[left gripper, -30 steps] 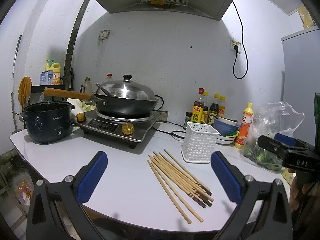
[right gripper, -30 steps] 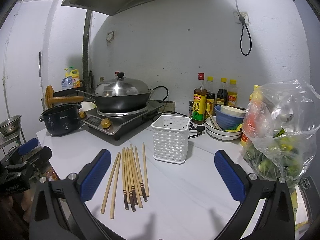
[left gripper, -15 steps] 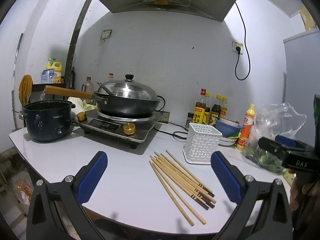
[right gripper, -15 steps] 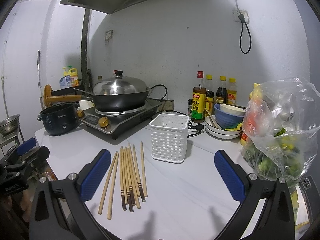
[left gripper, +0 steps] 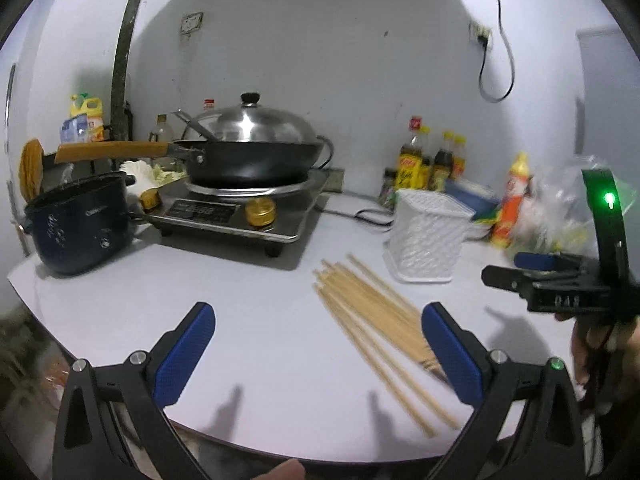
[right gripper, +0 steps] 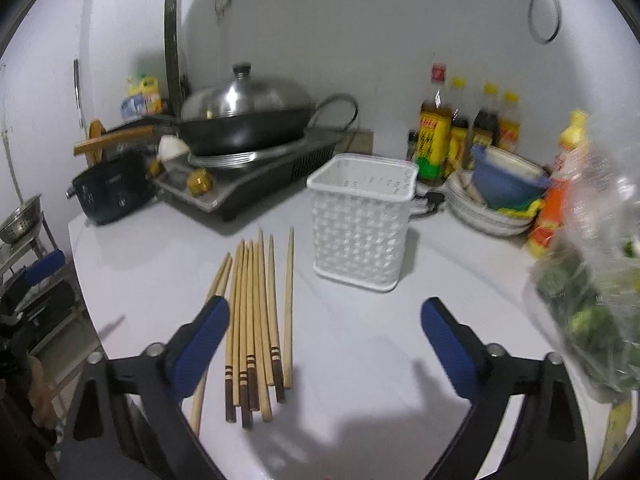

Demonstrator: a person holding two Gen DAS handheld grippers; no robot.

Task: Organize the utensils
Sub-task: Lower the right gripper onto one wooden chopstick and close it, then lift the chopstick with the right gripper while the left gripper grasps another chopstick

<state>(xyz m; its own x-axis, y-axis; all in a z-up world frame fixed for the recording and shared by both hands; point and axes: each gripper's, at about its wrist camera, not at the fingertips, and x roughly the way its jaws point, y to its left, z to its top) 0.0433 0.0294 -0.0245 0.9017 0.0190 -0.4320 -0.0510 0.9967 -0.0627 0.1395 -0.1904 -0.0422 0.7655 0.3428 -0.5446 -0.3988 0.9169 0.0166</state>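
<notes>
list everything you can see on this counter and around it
chopsticks: about ten, wooden, some dark-tipped, flat on counter left of basket
basket: one, white, upright, looks empty
wok: one, black, steel lid, on cooker
cooker: one, silver-black, back left
pot: one, dark blue, far left
bottles: several, yellow-labelled, by wall
bowls: stacked, blue on white, right of basket
bag: one, clear, greens inside, far right
counter: one, white
left tongs: blue pads, open, empty
right tongs: blue pads, open, closing slightly, empty

Dim, cool indoor light; fisheye bending and dark vignette at edges; motion blur throughout; soft shadows on the countertop [right gripper: 360, 340].
</notes>
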